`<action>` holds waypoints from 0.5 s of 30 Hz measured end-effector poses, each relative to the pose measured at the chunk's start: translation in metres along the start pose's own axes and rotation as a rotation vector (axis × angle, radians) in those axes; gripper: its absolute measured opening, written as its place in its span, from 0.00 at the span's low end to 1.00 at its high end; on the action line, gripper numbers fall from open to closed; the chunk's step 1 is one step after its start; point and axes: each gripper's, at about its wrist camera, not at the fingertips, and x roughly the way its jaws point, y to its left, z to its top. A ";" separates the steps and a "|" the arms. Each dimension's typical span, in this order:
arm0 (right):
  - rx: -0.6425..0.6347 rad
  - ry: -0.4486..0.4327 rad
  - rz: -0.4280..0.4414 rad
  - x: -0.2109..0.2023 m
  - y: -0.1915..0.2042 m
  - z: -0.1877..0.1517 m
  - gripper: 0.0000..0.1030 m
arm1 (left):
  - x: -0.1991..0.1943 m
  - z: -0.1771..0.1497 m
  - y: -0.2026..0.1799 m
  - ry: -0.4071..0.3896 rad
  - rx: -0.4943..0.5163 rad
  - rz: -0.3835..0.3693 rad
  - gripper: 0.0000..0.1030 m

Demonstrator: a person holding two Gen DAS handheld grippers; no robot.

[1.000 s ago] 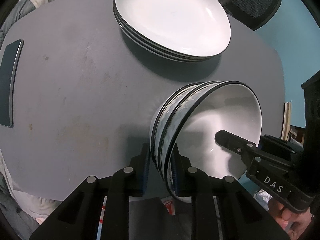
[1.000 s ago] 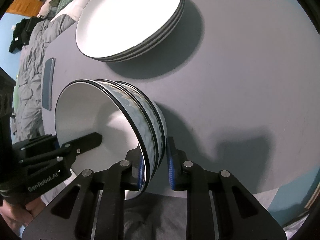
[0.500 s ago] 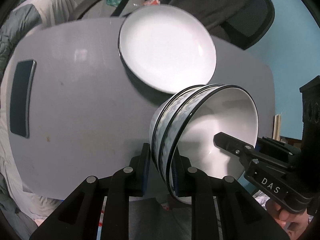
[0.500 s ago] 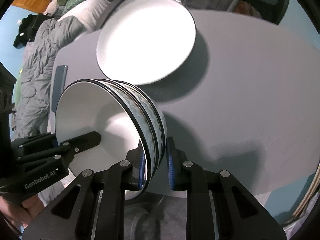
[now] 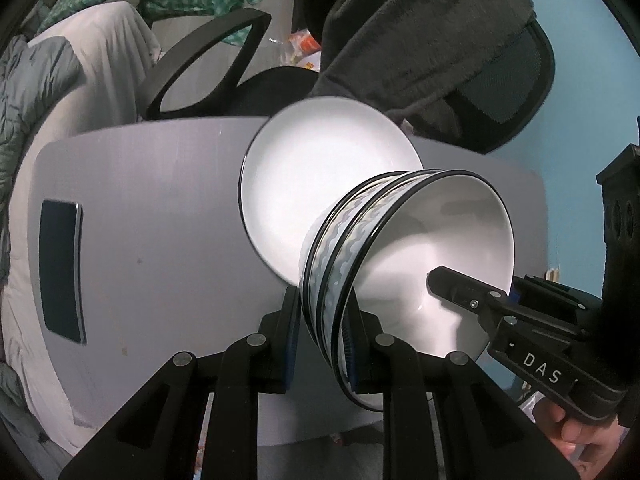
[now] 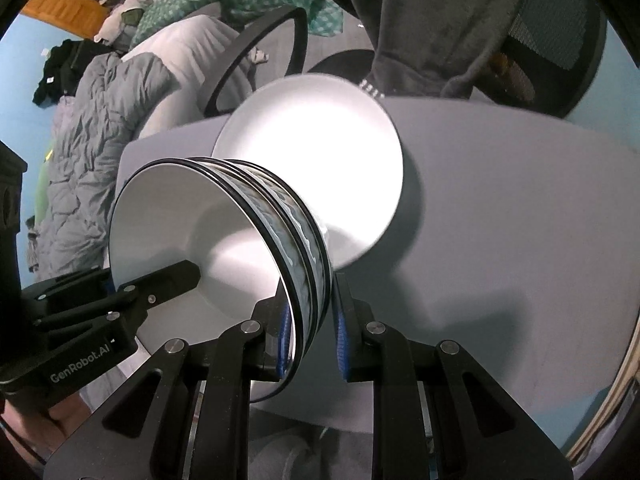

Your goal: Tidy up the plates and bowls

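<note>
A nested stack of white bowls with blue wave bands and black rims (image 5: 404, 256) is held tilted in the air above the grey table (image 5: 160, 240). My left gripper (image 5: 322, 336) is shut on its near rim. My right gripper (image 6: 310, 332) is shut on the opposite rim of the same bowl stack (image 6: 224, 236); it also shows in the left wrist view (image 5: 500, 312), one finger inside the bowl. A stack of white plates (image 5: 320, 184) rests on the table beyond the bowls, also in the right wrist view (image 6: 320, 152).
A dark phone (image 5: 60, 272) lies on the table's left side. An office chair (image 5: 224, 68) draped with a dark grey garment (image 5: 420, 32) stands behind the table. A bed with grey bedding (image 6: 92, 120) lies to the left.
Both grippers have lifted the bowl stack higher above the table and pulled back. The plates and table now look smaller and farther, and the chair has come into view.
</note>
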 end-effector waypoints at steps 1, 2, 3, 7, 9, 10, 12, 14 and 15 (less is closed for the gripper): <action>-0.001 0.000 0.000 0.002 0.000 0.006 0.18 | 0.002 0.005 0.000 0.002 -0.003 0.001 0.18; -0.003 0.001 -0.001 0.002 -0.003 0.010 0.18 | 0.005 0.009 0.000 0.004 -0.004 0.002 0.18; -0.001 0.003 -0.001 0.004 -0.004 0.015 0.18 | 0.010 0.012 0.001 0.006 -0.007 0.004 0.18; -0.004 0.017 -0.008 0.012 -0.010 0.030 0.18 | 0.025 0.030 0.003 0.013 -0.016 0.018 0.18; -0.008 0.028 -0.012 0.017 -0.014 0.036 0.18 | 0.029 0.029 0.003 0.023 -0.015 0.027 0.18; -0.007 0.038 -0.015 0.021 -0.014 0.039 0.18 | 0.031 0.032 0.003 0.028 -0.016 0.031 0.18; -0.009 0.048 -0.018 0.025 -0.015 0.044 0.17 | 0.035 0.037 0.003 0.031 -0.014 0.042 0.18; -0.017 0.057 -0.021 0.027 -0.017 0.047 0.17 | 0.036 0.038 0.004 0.028 -0.022 0.045 0.18; -0.017 0.061 -0.020 0.028 -0.017 0.048 0.17 | 0.037 0.039 0.005 0.028 -0.030 0.046 0.18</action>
